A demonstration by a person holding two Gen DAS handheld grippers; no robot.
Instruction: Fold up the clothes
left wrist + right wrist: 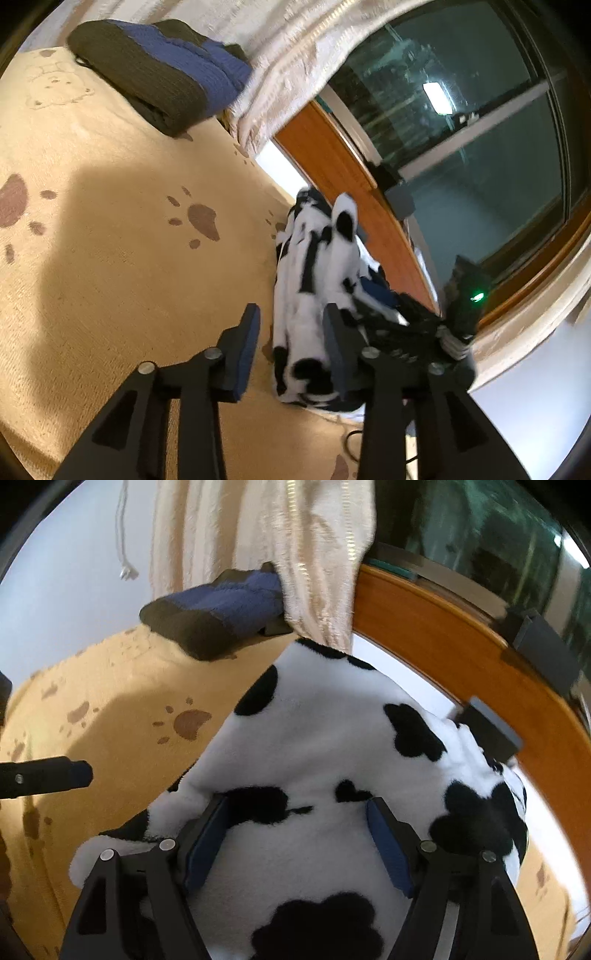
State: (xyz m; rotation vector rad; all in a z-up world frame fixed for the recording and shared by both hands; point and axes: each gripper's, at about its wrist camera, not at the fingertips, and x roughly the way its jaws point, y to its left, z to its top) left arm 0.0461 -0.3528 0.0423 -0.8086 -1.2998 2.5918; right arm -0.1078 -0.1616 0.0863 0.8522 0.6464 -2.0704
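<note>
1. Tan bedspread [110, 258] with brown paw prints underfoot, cream curtain [295, 48] hanging at 12 o'clock, dark window [480, 147] with a wooden sill [343, 173] toward 2 o'clock.
2. Left tool [291, 332]: fingers spread wide, gripping nothing; left pad over bare bedspread, right pad just at the edge of the cow-print garment [317, 280].
3. From the left wrist view, garment seen bunched in a long heap running from 6 o'clock up toward 1 o'clock, beside the sill, a dark blue piece showing at its right side.
4. Right tool [295, 834]: fingers wide apart, cow-print garment [332, 738] filling the gap and spilling past both pads; pads touching the fleece on either side, not pinched together.
5. From the right wrist view, garment piled from centre to 6 o'clock, its far edge reaching toward the curtain [295, 554] at 12 o'clock.
6. Folded brown-and-blue knit [155, 74] lying well apart at 11 o'clock, near the curtain hem.
7. Left tool's fingertip [79, 773] visible at 9 o'clock in the right wrist view, clear of the garment.
</note>
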